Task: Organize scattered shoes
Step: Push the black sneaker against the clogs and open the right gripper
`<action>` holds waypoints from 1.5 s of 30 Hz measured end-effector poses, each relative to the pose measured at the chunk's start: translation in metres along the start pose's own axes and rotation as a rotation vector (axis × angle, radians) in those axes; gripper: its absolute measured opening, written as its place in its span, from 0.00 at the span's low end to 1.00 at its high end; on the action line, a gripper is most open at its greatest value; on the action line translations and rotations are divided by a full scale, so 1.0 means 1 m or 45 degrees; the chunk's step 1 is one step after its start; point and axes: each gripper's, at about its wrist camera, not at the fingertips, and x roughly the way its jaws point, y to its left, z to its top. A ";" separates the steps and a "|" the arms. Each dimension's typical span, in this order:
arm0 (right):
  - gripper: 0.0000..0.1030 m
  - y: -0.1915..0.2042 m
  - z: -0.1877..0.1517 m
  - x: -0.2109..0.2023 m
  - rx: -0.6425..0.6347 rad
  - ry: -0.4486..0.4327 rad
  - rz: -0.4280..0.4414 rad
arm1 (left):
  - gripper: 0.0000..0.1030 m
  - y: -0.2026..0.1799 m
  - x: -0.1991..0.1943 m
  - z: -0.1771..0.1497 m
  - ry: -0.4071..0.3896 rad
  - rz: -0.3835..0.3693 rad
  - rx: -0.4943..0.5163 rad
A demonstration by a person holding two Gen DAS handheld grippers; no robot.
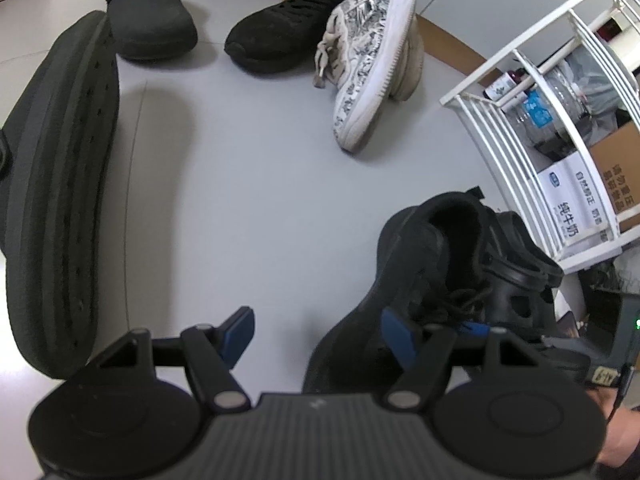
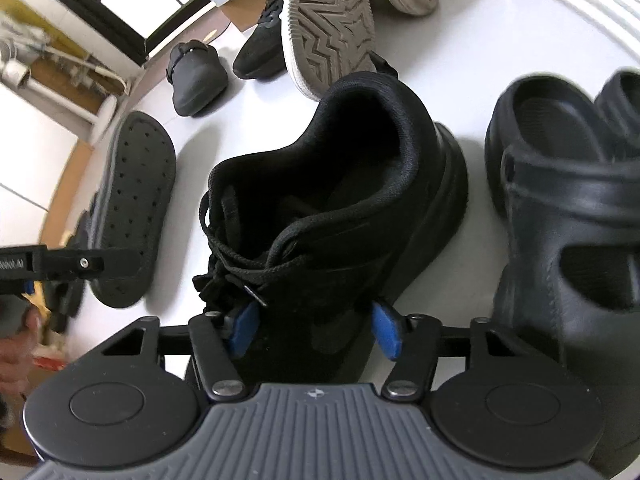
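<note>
A black lace-up sneaker [image 2: 340,208] stands upright on the pale floor, heel pointing away. My right gripper [image 2: 314,330] is shut on its front part, one blue pad at the laces and the other against its outer side. The same sneaker [image 1: 424,264] shows at the lower right of the left wrist view. My left gripper [image 1: 316,332] hovers open over bare floor beside that sneaker, with nothing between its fingers. Part of the left gripper [image 2: 60,268] also juts in at the left edge of the right wrist view.
A black clog [image 2: 560,220] stands right of the held sneaker. Another clog [image 1: 60,200] lies on its side at left, sole showing. Farther off are a black clog [image 1: 152,20], a black sneaker [image 1: 280,36] and patterned white sneakers [image 1: 368,64]. A white rack [image 1: 520,120] stands at right.
</note>
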 end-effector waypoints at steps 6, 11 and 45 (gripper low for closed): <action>0.45 0.000 -0.001 -0.013 -0.072 -0.012 -0.042 | 0.71 -0.002 0.001 0.000 0.001 -0.001 -0.001; 0.39 -0.004 -0.001 -0.022 -0.094 -0.023 -0.076 | 0.71 -0.004 0.002 0.000 0.006 -0.007 0.006; 0.99 0.022 0.014 0.000 -0.248 -0.050 -0.256 | 0.71 -0.002 -0.001 0.005 -0.024 -0.007 -0.011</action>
